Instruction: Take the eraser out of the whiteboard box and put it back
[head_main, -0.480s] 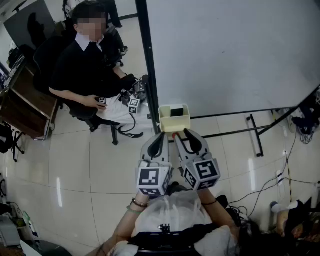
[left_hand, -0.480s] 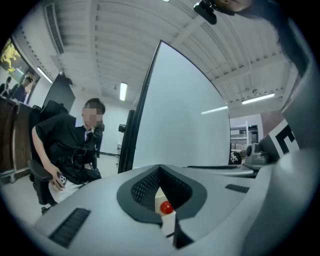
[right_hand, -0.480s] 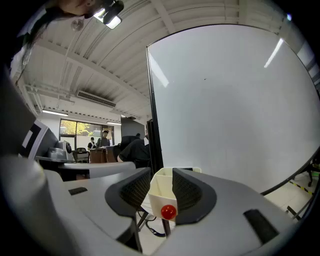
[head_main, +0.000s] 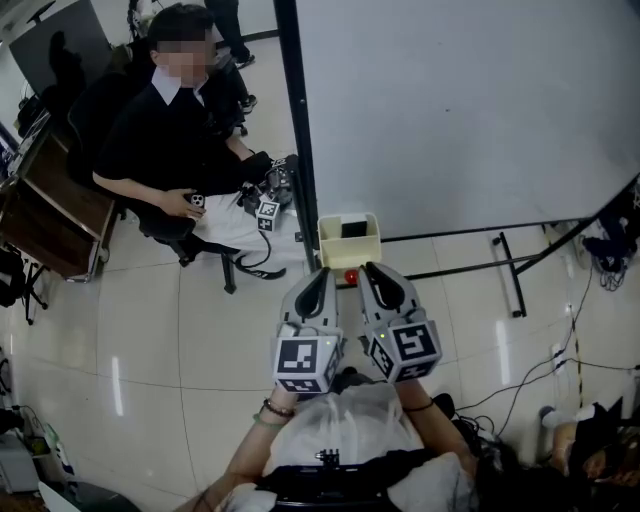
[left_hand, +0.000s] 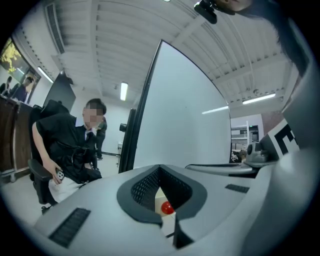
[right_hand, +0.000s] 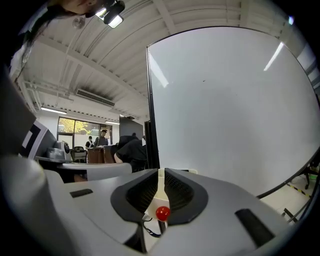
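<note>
At the bottom left corner of the whiteboard (head_main: 450, 110), beside its black frame post (head_main: 297, 150), hung the cream box (head_main: 349, 250), and the dark eraser (head_main: 353, 229) lay inside it, not yet taken out. Both grippers were held just short of the box's front wall. The left gripper (head_main: 318, 283) had its jaws closed on nothing. The right gripper (head_main: 378, 278) had its jaws drawn almost together, also empty, and a small red knob (head_main: 350, 276) showed beyond them under the box. To do the pick well, I judged that one gripper should open wide before going in, rise over the rim, and come down astride the eraser. A straight lift would then likely clear the walls. The other gripper was best kept back so the two would not knock.
</note>
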